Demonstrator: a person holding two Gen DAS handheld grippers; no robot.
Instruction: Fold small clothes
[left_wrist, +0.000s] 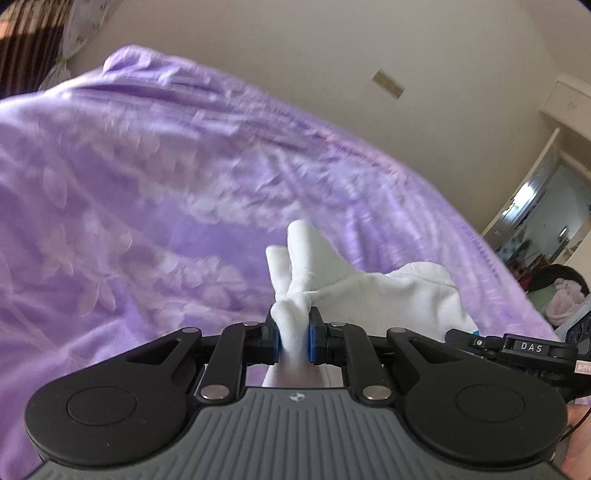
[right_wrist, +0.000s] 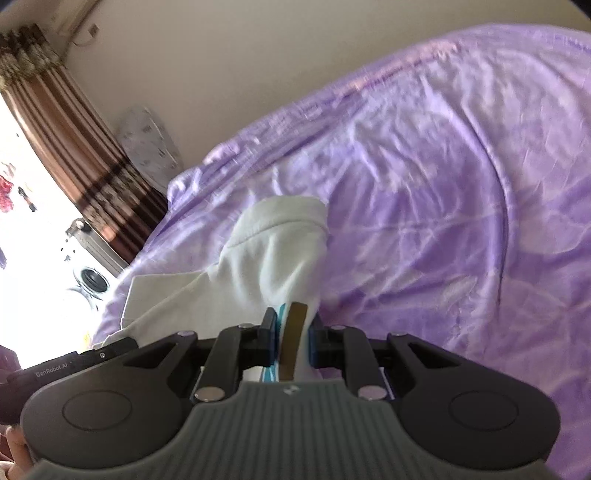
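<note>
Cloth fills the middle of the left wrist view: a small white garment (left_wrist: 373, 291) bunched between the blue pads of the left hand-held gripper (left_wrist: 294, 338), which is clenched on a pinched fold of it. Two rounded lobes of the fabric stick up past the pads, and the rest trails off to the right, lying over a purple bedspread (left_wrist: 147, 192) with a pale flower pattern. At the right edge the other hand-held gripper's dark body shows, and beyond it a doorway (left_wrist: 543, 206) in a cream wall.

The right wrist view shows the right hand-held gripper (right_wrist: 291, 338) clenched on the same white garment (right_wrist: 273, 254), here at an edge with turquoise stripes and a brown label (right_wrist: 291, 339) caught between the pads. The fabric rises ahead of the pads into a rounded hump and spreads down to the left onto the purple bedspread (right_wrist: 424, 206). A flat pale piece (right_wrist: 155, 291) lies just beside it at left; whether it is part of the garment I cannot tell. Striped brown curtains (right_wrist: 74, 147) hang at the bright window on the left
</note>
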